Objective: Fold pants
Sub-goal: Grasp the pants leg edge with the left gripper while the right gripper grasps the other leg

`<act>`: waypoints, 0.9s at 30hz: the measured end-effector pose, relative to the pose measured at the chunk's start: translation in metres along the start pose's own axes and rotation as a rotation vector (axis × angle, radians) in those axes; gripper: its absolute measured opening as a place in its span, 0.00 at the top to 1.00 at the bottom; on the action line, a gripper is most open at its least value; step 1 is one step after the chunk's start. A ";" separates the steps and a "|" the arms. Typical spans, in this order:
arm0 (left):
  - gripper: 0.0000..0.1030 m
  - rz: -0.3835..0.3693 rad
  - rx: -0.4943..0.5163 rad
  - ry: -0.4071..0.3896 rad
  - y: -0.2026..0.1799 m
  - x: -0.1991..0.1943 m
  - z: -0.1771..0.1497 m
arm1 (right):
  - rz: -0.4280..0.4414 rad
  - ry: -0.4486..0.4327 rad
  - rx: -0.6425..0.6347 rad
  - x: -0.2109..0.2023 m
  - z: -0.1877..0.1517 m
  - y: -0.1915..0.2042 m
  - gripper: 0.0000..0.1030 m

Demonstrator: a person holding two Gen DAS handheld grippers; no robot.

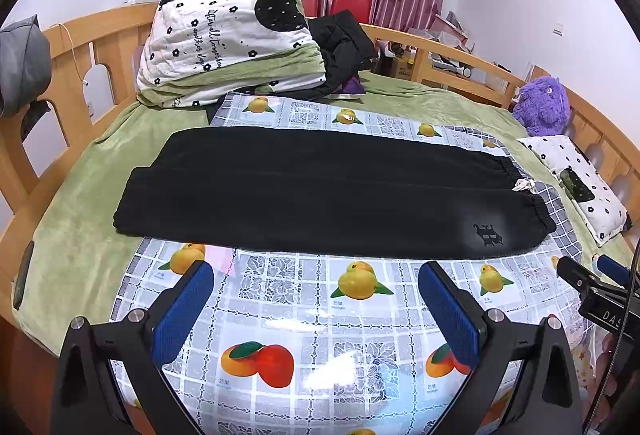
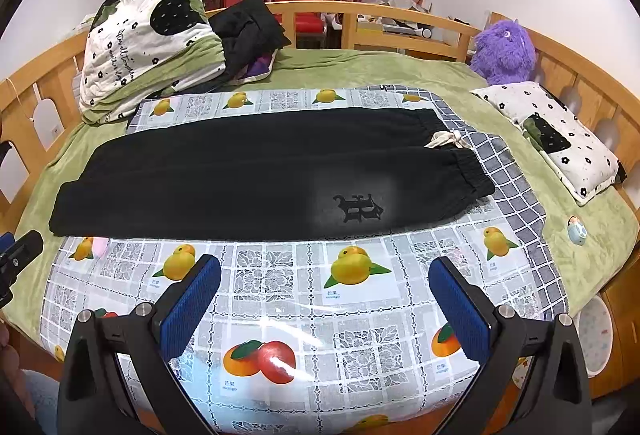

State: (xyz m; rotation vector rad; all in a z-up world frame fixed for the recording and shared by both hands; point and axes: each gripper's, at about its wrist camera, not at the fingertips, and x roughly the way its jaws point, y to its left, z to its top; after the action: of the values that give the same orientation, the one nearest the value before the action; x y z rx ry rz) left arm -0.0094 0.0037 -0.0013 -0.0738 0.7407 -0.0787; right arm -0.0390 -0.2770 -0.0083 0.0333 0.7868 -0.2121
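Observation:
Black pants (image 1: 320,191) (image 2: 256,171) lie flat and lengthwise on a fruit-print plastic cloth (image 1: 304,299) (image 2: 296,287), legs side by side, waistband and white drawstring (image 2: 446,139) at the right, cuffs at the left. A dark emblem (image 2: 358,207) marks the near leg. My left gripper (image 1: 316,291) hovers open over the cloth, short of the pants' near edge. My right gripper (image 2: 325,287) is open too, just in front of the emblem. Neither touches the fabric. The right gripper's tip (image 1: 592,279) shows at the left wrist view's right edge.
The cloth covers a green-blanketed bed (image 2: 400,71) with wooden rails (image 1: 68,75). A folded quilt (image 1: 228,35) and dark clothes (image 2: 248,31) are piled at the far left. A purple plush (image 2: 504,51), a pillow (image 2: 560,139) and a small blue toy (image 2: 576,229) lie right.

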 end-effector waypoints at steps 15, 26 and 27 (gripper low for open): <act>0.00 0.004 -0.023 -0.015 0.000 0.001 0.003 | -0.004 -0.030 0.026 -0.010 0.001 -0.005 0.01; 0.00 0.093 -0.011 -0.042 0.035 0.029 0.031 | 0.075 -0.059 0.097 0.012 0.037 -0.045 0.04; 0.00 0.095 -0.019 -0.027 0.041 0.036 0.032 | 0.077 -0.053 0.086 0.019 0.041 -0.050 0.06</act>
State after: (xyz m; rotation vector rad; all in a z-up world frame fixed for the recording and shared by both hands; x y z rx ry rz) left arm 0.0407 0.0424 -0.0059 -0.0576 0.7166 0.0204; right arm -0.0076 -0.3338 0.0095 0.1389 0.7215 -0.1731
